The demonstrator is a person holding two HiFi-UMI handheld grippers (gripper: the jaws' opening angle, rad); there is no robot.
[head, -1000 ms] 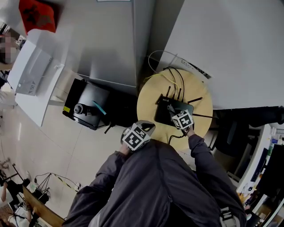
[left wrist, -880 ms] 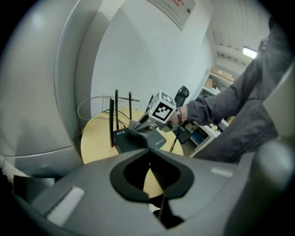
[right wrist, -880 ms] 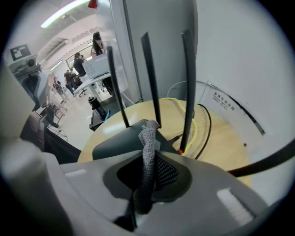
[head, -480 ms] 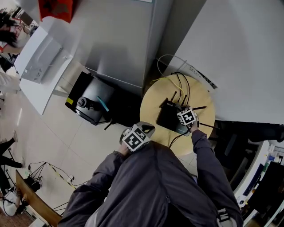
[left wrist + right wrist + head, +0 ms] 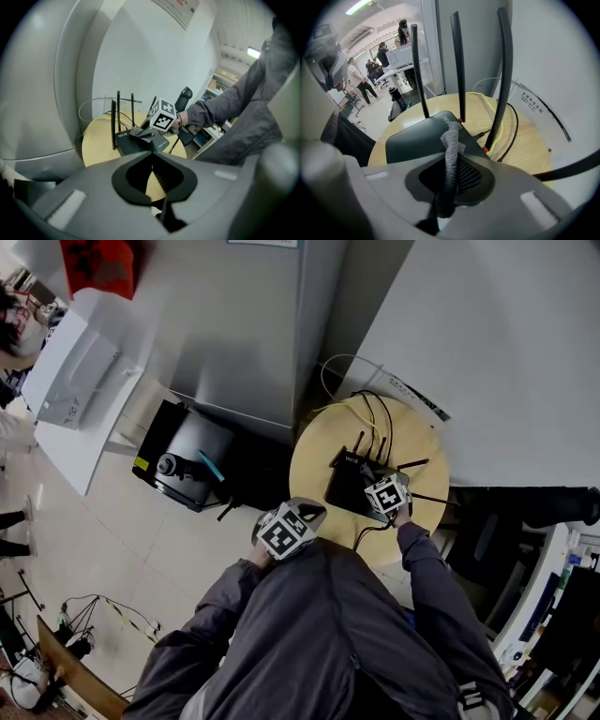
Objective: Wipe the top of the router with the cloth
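Quick update from my end. The right gripper (image 5: 453,154) has its tongs pinched on the cloth (image 5: 451,136). The grey strip sticks out past the tips and its free end lies on the dark top of the router (image 5: 417,140), just in front of the upright antennas (image 5: 458,65). The router sits on the round wooden table (image 5: 525,140), with yellow and black cables (image 5: 506,126) curling behind it.

The left gripper (image 5: 152,154) has its tongs pressed together with nothing in them. It's held off the near edge of the table, well apart from the router, just pointing that way.

Versus half a second ago, not a lot has changed. In the head view the right gripper's marker cube is at the router's right side both times. It maybe sits a touch nearer to me now, but the head camera has shifted as well, so I wouldn't swear to it. The left gripper is in the same spot by my chest. The router and cables haven't budged on the table.
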